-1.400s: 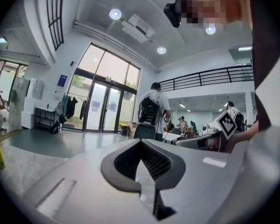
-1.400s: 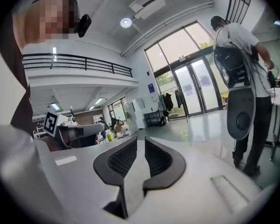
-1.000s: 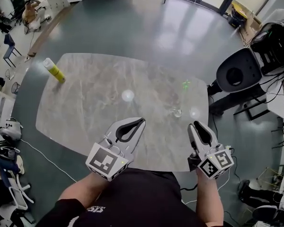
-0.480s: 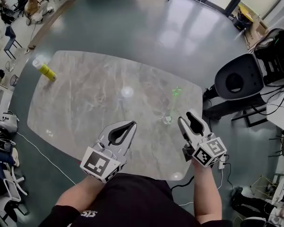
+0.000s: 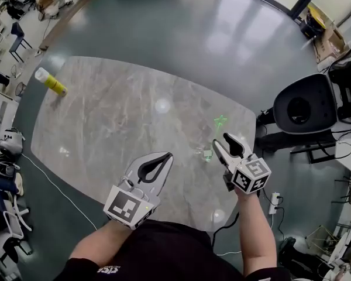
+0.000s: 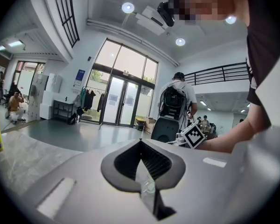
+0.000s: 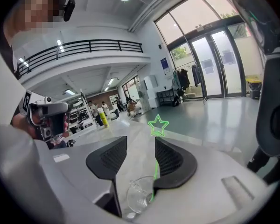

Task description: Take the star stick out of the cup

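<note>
A clear cup point(image 5: 206, 154) stands near the right edge of the grey marble table point(image 5: 105, 122), and a green star stick point(image 5: 220, 122) rises out of it. My right gripper point(image 5: 223, 143) is just right of the cup with its jaws opening. In the right gripper view the cup point(image 7: 139, 196) lies low between the jaws of the gripper point(image 7: 141, 141). There the star stick point(image 7: 158, 125) stands up close beside the right jaw, and no pad presses on it. My left gripper point(image 5: 165, 157) hovers over the table's near side, shut and empty point(image 6: 140, 143).
A yellow bottle point(image 5: 50, 81) lies at the table's far left corner. A black chair point(image 5: 304, 105) stands on the floor right of the table. A white cable and bags point(image 5: 9, 157) lie on the floor at the left. People stand in the background.
My right gripper has moved forward up to the cup and its jaws have spread apart. The left gripper has stayed shut in about the same place.
</note>
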### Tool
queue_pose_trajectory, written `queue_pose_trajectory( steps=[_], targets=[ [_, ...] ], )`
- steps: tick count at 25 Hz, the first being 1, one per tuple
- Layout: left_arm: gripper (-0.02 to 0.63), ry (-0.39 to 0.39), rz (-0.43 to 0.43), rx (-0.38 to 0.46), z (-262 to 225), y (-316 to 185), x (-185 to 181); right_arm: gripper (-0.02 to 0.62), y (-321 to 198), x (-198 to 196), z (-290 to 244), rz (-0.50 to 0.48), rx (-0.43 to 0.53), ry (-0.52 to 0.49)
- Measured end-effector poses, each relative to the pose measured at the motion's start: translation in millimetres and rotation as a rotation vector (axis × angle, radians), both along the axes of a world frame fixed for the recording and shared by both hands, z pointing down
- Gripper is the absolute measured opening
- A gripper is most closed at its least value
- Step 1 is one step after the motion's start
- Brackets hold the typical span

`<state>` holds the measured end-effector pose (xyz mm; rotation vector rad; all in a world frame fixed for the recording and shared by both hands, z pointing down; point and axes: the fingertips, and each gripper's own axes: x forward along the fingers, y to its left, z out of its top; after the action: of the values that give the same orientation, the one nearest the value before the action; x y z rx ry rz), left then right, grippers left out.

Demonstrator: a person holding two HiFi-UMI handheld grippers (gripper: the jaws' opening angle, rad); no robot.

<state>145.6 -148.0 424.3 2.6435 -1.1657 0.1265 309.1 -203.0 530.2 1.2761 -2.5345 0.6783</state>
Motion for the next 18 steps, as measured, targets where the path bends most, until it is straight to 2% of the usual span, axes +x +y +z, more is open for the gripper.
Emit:
queue_pose_trajectory(
  steps=[6, 13, 16, 18],
  targets=[
    [0.0, -0.002, -0.013, -0.021, 11, -3, 0, 0.171, -18, -1, 37, -0.023, -0.06, 0.035],
    [0.0, -0.01, -0.021, -0.037, 16, -6, -3, 0.122, -22, -1, 52, -0.031, -0.086, 0.05],
    [0.0, -0.011, -0.022, -0.041, 18, -5, -4, 0.042, -22, 1, 55, -0.016, -0.087, 0.064],
    [0.0, -0.009, -0.022, -0.045, 20, -5, -5, 0.028, -24, 1, 54, -0.007, -0.082, 0.065]
  ],
)
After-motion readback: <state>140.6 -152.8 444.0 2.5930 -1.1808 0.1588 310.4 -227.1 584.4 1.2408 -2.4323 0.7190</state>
